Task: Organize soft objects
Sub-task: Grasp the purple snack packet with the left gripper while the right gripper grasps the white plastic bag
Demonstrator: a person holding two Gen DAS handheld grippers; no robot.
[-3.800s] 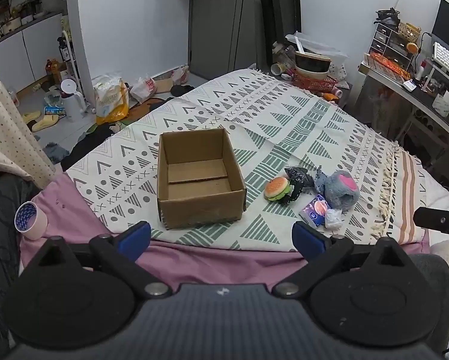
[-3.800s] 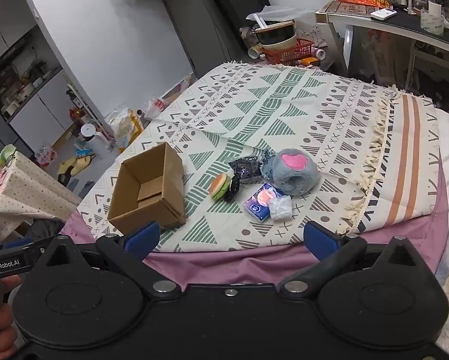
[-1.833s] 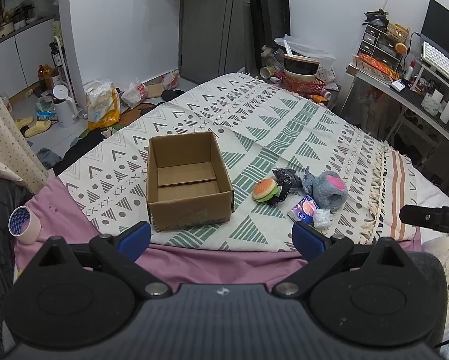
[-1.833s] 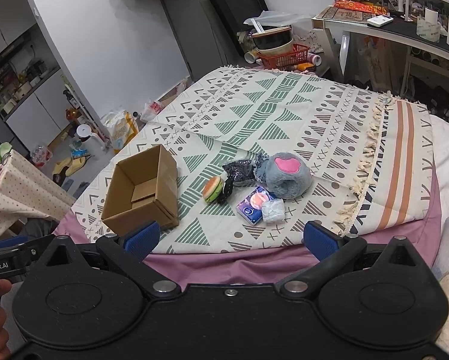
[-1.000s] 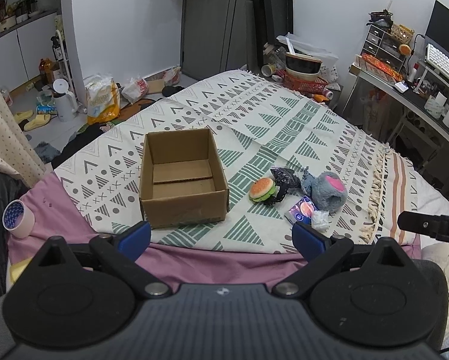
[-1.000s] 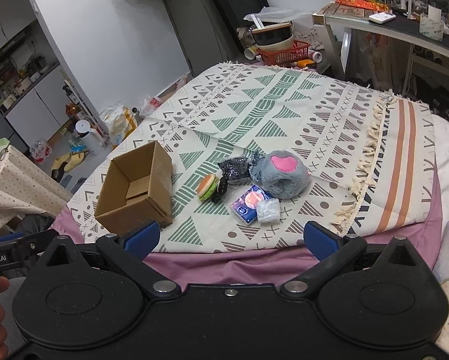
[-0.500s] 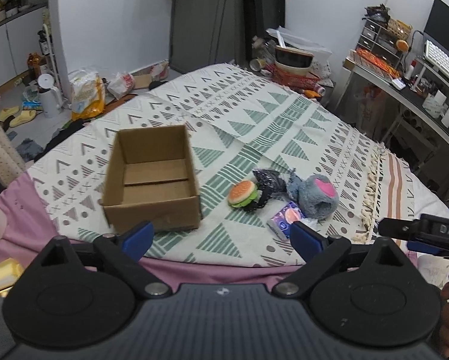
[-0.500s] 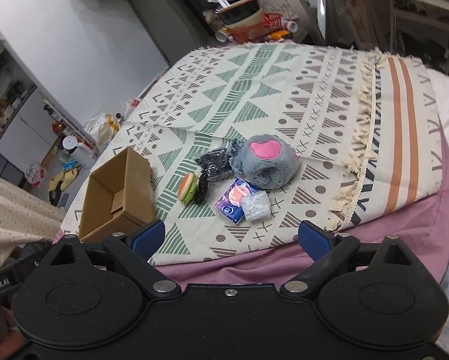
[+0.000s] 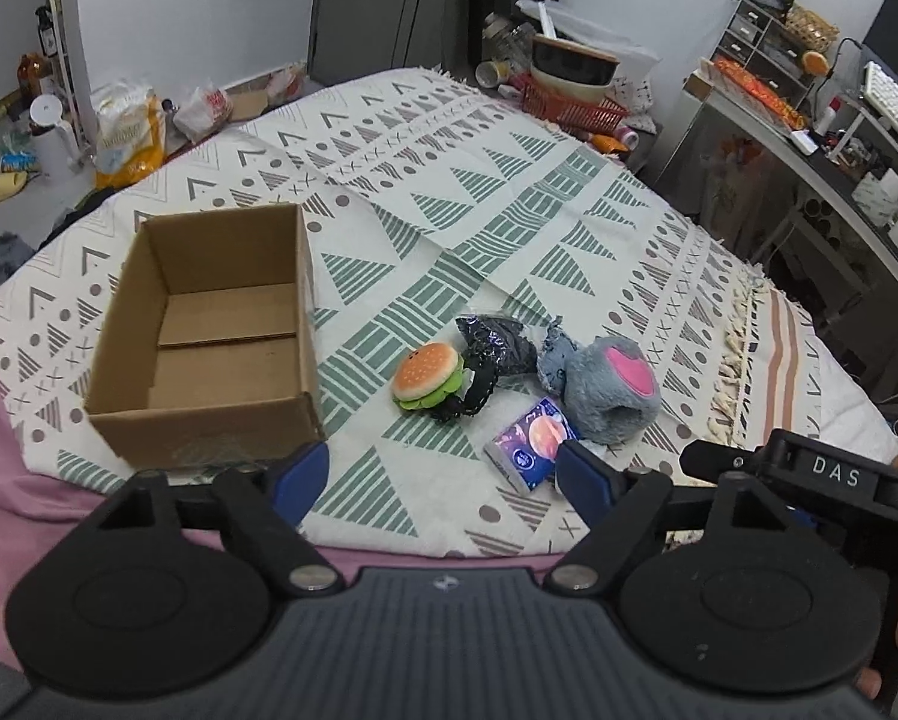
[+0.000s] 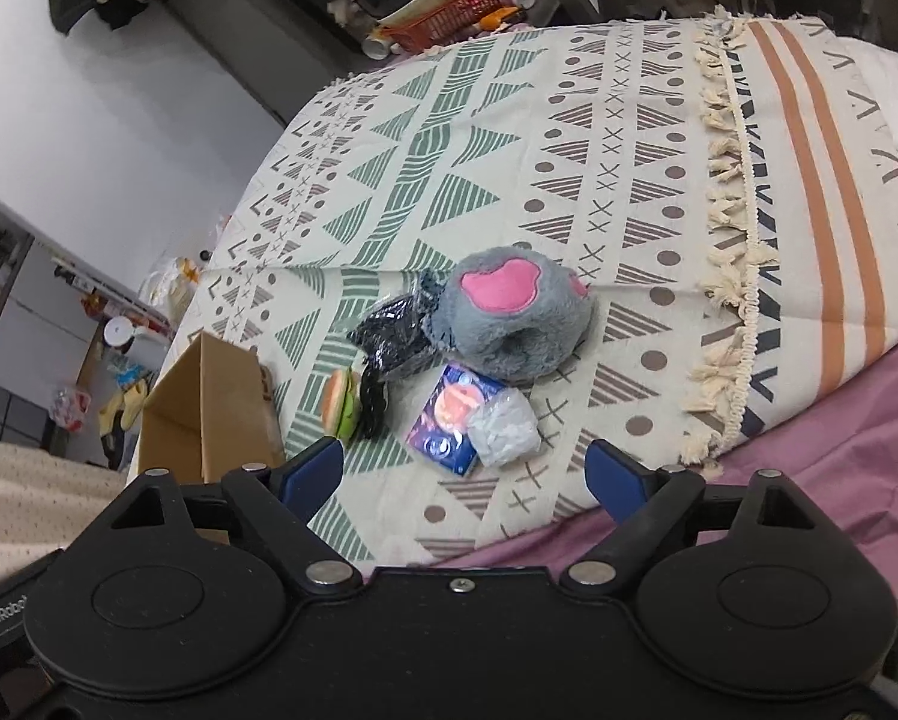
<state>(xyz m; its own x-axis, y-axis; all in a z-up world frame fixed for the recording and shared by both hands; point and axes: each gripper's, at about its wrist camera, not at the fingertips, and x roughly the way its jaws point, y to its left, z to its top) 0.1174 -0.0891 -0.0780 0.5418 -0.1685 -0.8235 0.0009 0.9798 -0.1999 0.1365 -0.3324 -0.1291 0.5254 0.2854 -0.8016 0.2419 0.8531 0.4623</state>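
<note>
An empty cardboard box (image 9: 209, 330) (image 10: 209, 414) stands open-topped on the patterned blanket (image 9: 509, 192). Right of it lie a plush burger (image 9: 428, 373) (image 10: 338, 402), a black crinkled bag (image 9: 497, 342) (image 10: 392, 330), a grey plush with a pink patch (image 9: 611, 390) (image 10: 512, 312), a blue tissue pack (image 9: 530, 441) (image 10: 455, 414) and a small clear wrapped bundle (image 10: 503, 426). My left gripper (image 9: 443, 471) is open, low at the bed's near edge. My right gripper (image 10: 464, 474) is open, just short of the tissue pack and bundle. Both hold nothing.
The blanket covers a bed with a purple sheet (image 10: 839, 450) at the near edge. A desk (image 9: 839, 168) with clutter runs along the right. A red basket (image 9: 569, 108) and bowls sit beyond the bed. Bags and a kettle (image 9: 53, 132) litter the floor at left.
Both grippers have come forward and lower toward the pile of soft things. The right one tilted down over the tissue pack. Nothing on the bed has moved.
</note>
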